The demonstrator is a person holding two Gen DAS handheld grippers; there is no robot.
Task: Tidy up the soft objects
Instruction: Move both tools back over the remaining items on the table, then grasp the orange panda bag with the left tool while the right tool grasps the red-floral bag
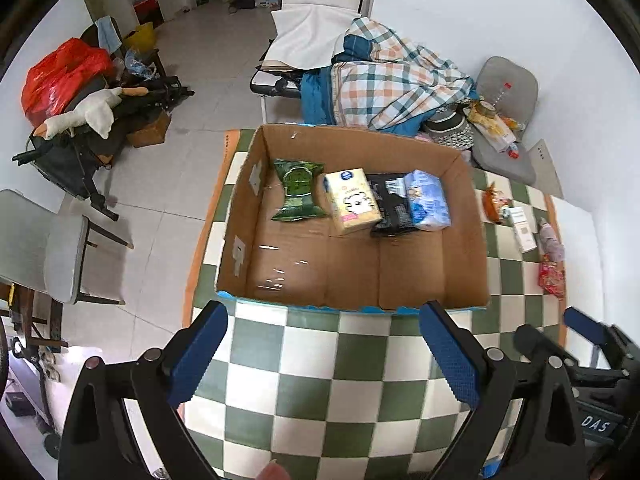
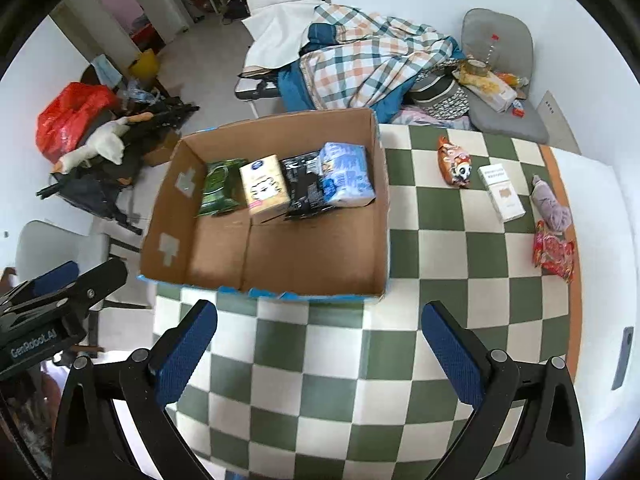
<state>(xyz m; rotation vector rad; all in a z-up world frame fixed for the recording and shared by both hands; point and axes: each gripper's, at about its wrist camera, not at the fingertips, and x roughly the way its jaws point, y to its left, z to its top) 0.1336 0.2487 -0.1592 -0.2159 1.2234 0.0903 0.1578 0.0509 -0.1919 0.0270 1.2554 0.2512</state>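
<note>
A cardboard box (image 1: pixel 472 240) (image 2: pixel 382 220) sits on the green-and-white checkered table. Along its far side lie a green pack (image 1: pixel 298 190) (image 2: pixel 220 186), a yellow tissue pack (image 1: pixel 350 202) (image 2: pixel 264 190), a black pack (image 1: pixel 390 210) (image 2: pixel 304 188) and a blue pack (image 1: pixel 428 200) (image 2: pixel 348 174). To the right of the box on the table lie an orange panda snack bag (image 2: pixel 454 162) (image 1: pixel 494 202), a white box (image 2: pixel 502 192) (image 1: pixel 524 228), a purple soft item (image 2: pixel 550 202) (image 1: pixel 550 238) and a red packet (image 2: pixel 554 252) (image 1: pixel 552 276). My left gripper (image 1: pixel 324 348) and right gripper (image 2: pixel 320 344) both hover open and empty before the box's near wall.
The table (image 2: pixel 320 380) ends at an orange border on the right, by a white wall. Behind stand a chair piled with a plaid blanket (image 1: pixel 392 84), a grey chair (image 2: pixel 500 120) with clutter, and floor clutter with a red bag (image 1: pixel 60 76) at left.
</note>
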